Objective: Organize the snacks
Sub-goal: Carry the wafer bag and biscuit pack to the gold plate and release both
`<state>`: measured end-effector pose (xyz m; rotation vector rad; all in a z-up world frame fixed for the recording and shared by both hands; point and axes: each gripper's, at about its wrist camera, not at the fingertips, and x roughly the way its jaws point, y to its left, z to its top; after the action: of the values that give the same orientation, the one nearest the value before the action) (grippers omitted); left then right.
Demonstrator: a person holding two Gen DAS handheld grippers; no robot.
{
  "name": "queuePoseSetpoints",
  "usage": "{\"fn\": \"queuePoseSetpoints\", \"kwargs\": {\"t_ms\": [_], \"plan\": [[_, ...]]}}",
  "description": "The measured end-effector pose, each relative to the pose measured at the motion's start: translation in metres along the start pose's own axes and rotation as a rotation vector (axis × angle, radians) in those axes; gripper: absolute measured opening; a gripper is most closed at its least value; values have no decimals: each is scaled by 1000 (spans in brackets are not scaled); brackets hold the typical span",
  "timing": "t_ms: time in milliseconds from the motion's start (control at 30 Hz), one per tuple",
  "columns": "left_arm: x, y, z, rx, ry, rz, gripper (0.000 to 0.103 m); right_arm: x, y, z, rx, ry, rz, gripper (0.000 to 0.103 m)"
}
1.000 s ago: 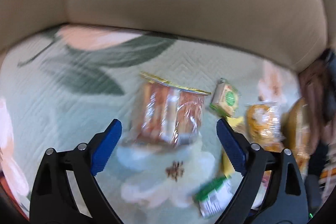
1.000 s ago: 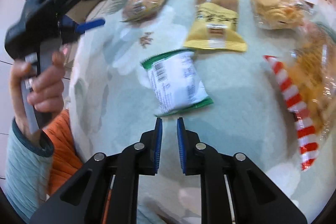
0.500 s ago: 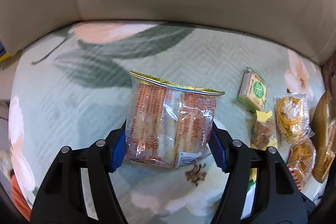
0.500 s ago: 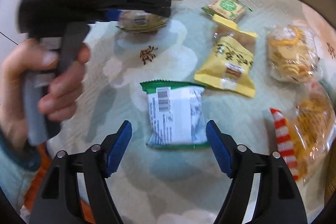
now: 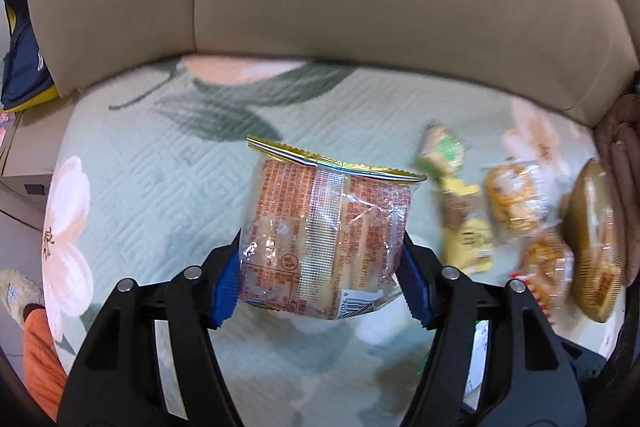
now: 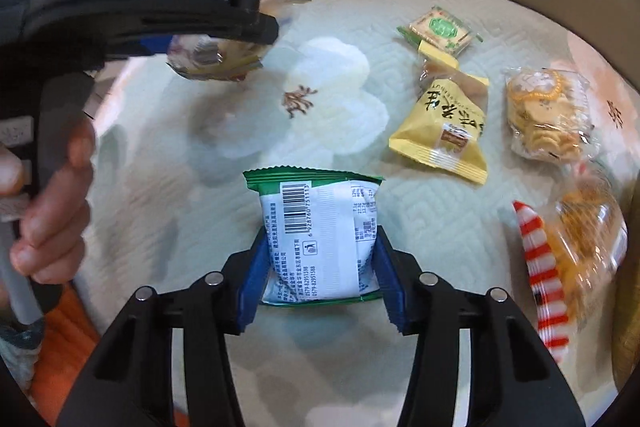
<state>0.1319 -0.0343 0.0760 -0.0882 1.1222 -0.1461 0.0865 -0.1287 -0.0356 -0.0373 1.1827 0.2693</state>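
Just closed: left hand-held gripper [image 5: 320, 283] clamping clear orange-printed biscuit packet [image 5: 326, 235], lifted off quilted floral sofa cover [image 5: 160, 187]; right hand-held gripper [image 6: 320, 275] pinching green-edged white snack pouch [image 6: 320, 239]. Both ready for sorting.

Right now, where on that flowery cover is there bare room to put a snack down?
The left stretch of the quilted cover, between the beige backrest and the pink flower, is bare. The right edge is crowded: green square packet, yellow packet, biscuit bag.
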Motion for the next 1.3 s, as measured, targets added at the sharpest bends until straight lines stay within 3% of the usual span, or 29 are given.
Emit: {"fn": "queuePoseSetpoints", "kwargs": {"t_ms": [233, 367, 500, 733, 833, 900, 1033, 1300], "plan": [[-56, -62, 1, 36, -102, -119, 66, -70, -37, 6, 85, -136, -17, 49], [-71, -120, 2, 109, -118, -201, 66, -116, -95, 13, 189, -249, -89, 49], [-79, -186, 6, 202, -115, -299, 66, -169, -164, -1, 310, -337, -185, 49], [-68, -286, 5, 371, -95, -406, 67, -232, -255, -18, 486, -414, -300, 49], [-59, -313, 1, 421, -100, -411, 87, -236, -280, -26, 525, -414, -325, 51], [-52, -316, 0, 432, -101, -404, 87, -240, -294, -37, 553, -405, -337, 59], [-39, -285, 1, 365, -48, -393, 83, -237, -312, -44, 599, -385, -312, 60], [-55, -193, 23, 220, -91, -328, 82, -223, -287, -36, 570, -357, -257, 60]]}}
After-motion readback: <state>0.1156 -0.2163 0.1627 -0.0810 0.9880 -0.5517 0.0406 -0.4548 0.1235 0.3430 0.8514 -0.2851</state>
